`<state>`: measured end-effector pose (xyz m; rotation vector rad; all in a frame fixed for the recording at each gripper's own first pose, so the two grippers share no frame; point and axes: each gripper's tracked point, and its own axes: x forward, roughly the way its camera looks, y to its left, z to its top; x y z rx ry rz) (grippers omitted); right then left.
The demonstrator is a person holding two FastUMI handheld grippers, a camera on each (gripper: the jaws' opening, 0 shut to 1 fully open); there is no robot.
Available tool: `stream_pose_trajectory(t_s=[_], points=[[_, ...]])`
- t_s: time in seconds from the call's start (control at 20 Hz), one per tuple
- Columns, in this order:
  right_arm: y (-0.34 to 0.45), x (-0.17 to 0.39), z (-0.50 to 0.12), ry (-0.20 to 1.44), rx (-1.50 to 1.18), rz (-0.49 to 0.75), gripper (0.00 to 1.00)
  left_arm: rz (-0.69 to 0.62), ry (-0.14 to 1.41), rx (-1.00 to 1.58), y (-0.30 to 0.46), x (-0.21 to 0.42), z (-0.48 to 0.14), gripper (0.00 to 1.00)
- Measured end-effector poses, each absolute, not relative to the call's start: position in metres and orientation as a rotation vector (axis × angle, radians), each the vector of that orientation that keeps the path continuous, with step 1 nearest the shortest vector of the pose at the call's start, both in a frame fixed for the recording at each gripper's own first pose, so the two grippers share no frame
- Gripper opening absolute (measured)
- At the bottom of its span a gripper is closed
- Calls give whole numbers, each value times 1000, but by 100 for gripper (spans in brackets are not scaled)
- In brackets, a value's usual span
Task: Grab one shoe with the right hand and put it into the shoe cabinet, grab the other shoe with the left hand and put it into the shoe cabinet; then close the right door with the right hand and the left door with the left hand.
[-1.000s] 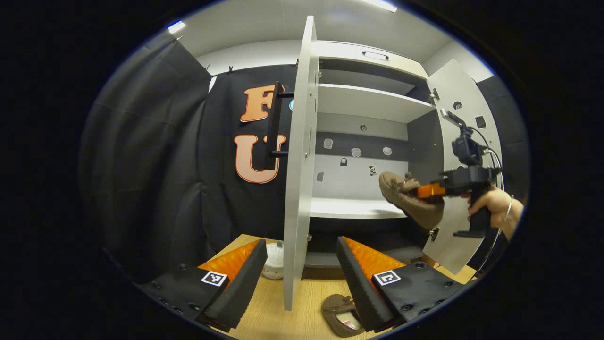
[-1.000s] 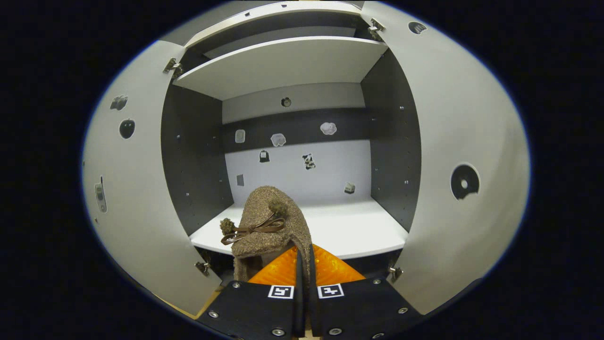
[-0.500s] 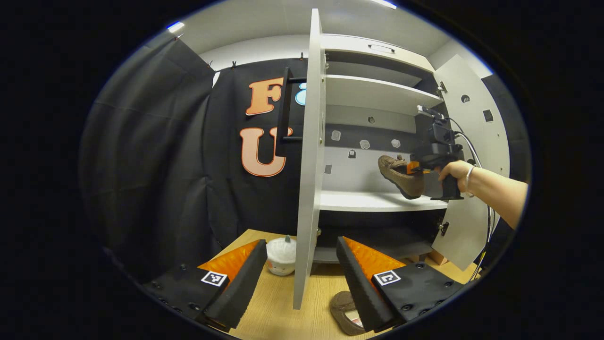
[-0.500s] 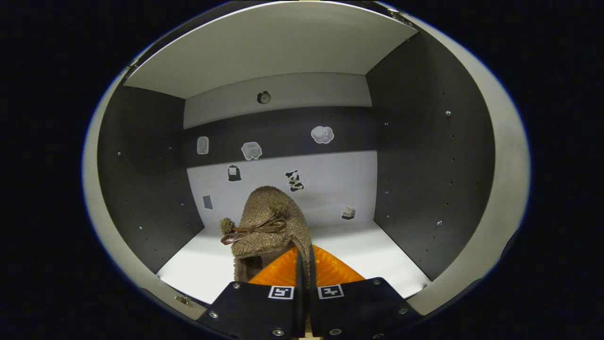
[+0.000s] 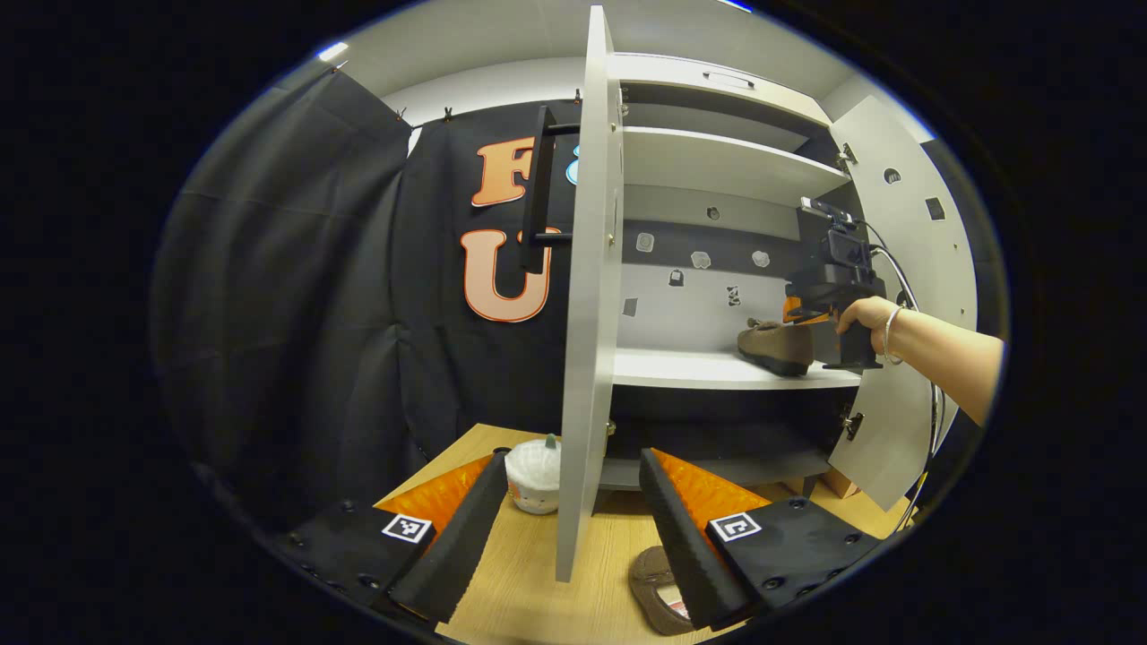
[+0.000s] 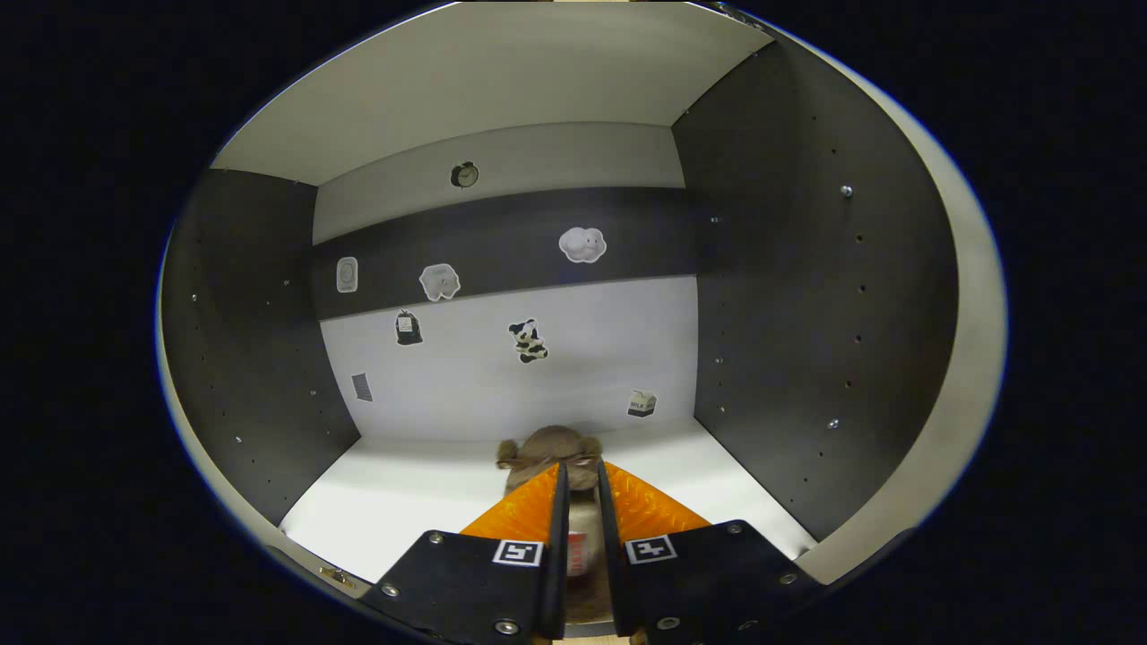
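A brown fuzzy shoe (image 6: 548, 448) lies flat on the cabinet's middle shelf (image 6: 403, 502), toe toward the back wall. My right gripper (image 6: 581, 470) straddles its heel with the fingers parted a little. In the left gripper view that shoe (image 5: 775, 346) rests on the shelf (image 5: 690, 367), with the right gripper (image 5: 797, 313) and the hand holding it just above its heel. The other brown shoe (image 5: 652, 587) sits on the wooden table (image 5: 529, 573), beside the right finger of my left gripper (image 5: 572, 461). That gripper is wide open and holds nothing.
Both cabinet doors stand open. The left door (image 5: 587, 296), with its black handle (image 5: 538, 202), is edge-on between my left gripper's fingers. The right door (image 5: 896, 376) swings out behind the person's arm. A small white pot (image 5: 533, 484) sits on the table by the left door.
The right gripper carried the shoe deeper into the cabinet and lowered it flat onto the shelf. Its fingers have parted slightly. The left gripper has drifted back a little.
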<state>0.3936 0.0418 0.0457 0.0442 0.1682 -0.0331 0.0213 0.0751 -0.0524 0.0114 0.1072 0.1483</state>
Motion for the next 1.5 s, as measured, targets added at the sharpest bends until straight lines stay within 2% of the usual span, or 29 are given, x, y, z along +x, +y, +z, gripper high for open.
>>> stream_pose_trajectory(t_s=[0.05,0.1,0.25,0.3,0.35,0.4,0.55,0.65,0.7,0.75,0.8,1.05,1.25,1.5], points=[[40,386,52,151,29,-25,14,144,103,11,71,21,-51,94],[40,376,58,132,16,-19,28,139,100,11,68,20,-50,94],[42,340,75,78,11,21,45,123,97,11,56,16,-48,99],[43,327,78,67,10,36,58,119,96,12,53,15,-49,99],[42,314,80,56,2,45,70,118,96,13,51,12,-49,94],[39,300,83,41,-12,48,77,115,98,13,48,10,-52,99],[37,255,90,0,-39,63,91,113,103,15,44,3,-61,97],[36,226,95,-29,-49,74,92,113,117,16,41,3,-72,97],[36,214,96,-41,-64,78,87,112,132,14,40,2,-82,97],[34,200,96,-52,-84,78,87,110,151,12,38,2,-92,97],[32,188,96,-63,-101,76,92,109,172,10,37,2,-104,97],[16,141,88,-75,-120,69,93,86,276,-4,25,-2,-162,97],[2,118,72,-45,-90,61,93,67,385,30,16,-3,-214,99],[-15,100,58,-25,-61,38,94,39,498,47,4,-7,-265,98]])
